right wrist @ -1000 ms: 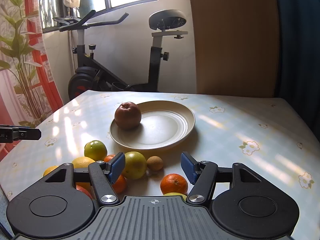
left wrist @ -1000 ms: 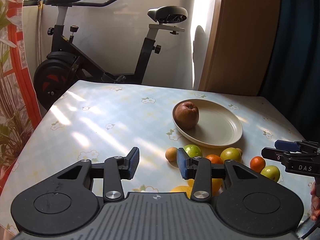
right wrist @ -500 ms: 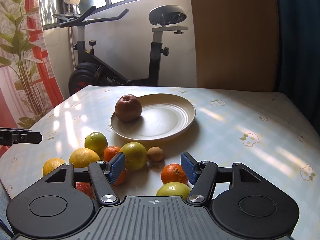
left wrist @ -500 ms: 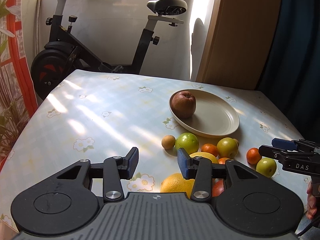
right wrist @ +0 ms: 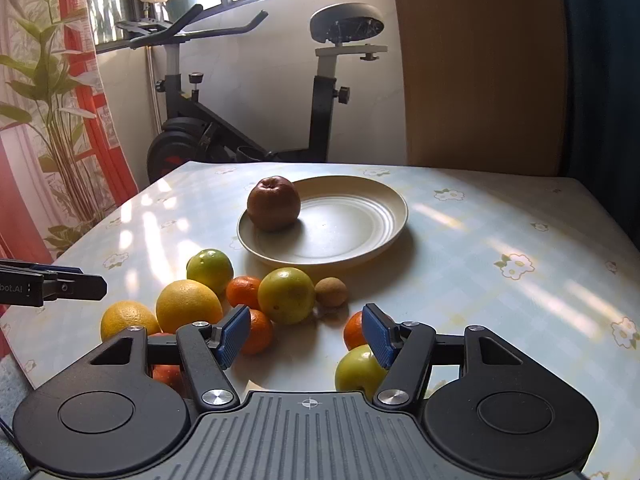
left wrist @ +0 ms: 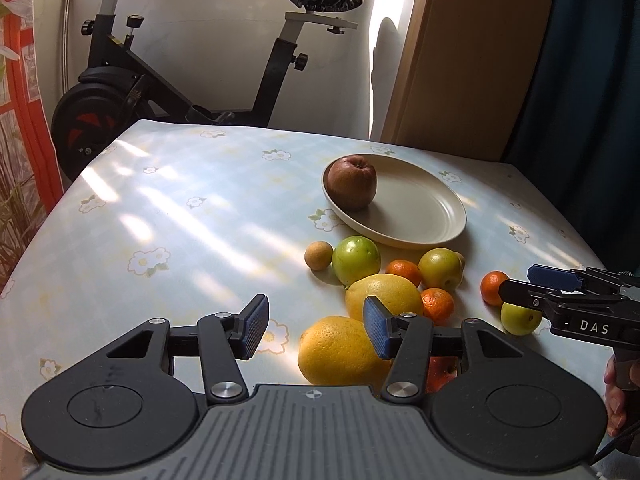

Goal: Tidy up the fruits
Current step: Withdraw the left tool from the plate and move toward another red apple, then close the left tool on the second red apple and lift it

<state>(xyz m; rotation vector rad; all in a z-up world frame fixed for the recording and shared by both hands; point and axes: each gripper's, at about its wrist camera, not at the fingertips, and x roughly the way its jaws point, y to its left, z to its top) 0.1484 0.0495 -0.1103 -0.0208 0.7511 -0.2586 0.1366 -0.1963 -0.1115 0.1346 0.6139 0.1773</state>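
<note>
The left gripper (left wrist: 316,330) hangs over the near edge of the flowered pale tablecloth (left wrist: 168,216), and its blue-padded jaws are opening with nothing between them. The right gripper (right wrist: 306,334) stands apart at a moderate width, also empty. One dark red apple (left wrist: 352,184) lies already on the cream round plate (left wrist: 424,216); the other fruits are in a loose heap on the cloth just in front of the plate.

The next fruit for the left gripper is probably the large yellow-orange citrus (left wrist: 340,350), which lies just beside its right pad. To do this well, I think the jaws must open wider than this fruit before they come down, because it is broad and round and may roll away. The second large yellow citrus (left wrist: 382,296) touches it from behind, so the pads should take it at its widest line from the two free sides. The small green apple (right wrist: 360,368) under the right gripper can wait.
</note>
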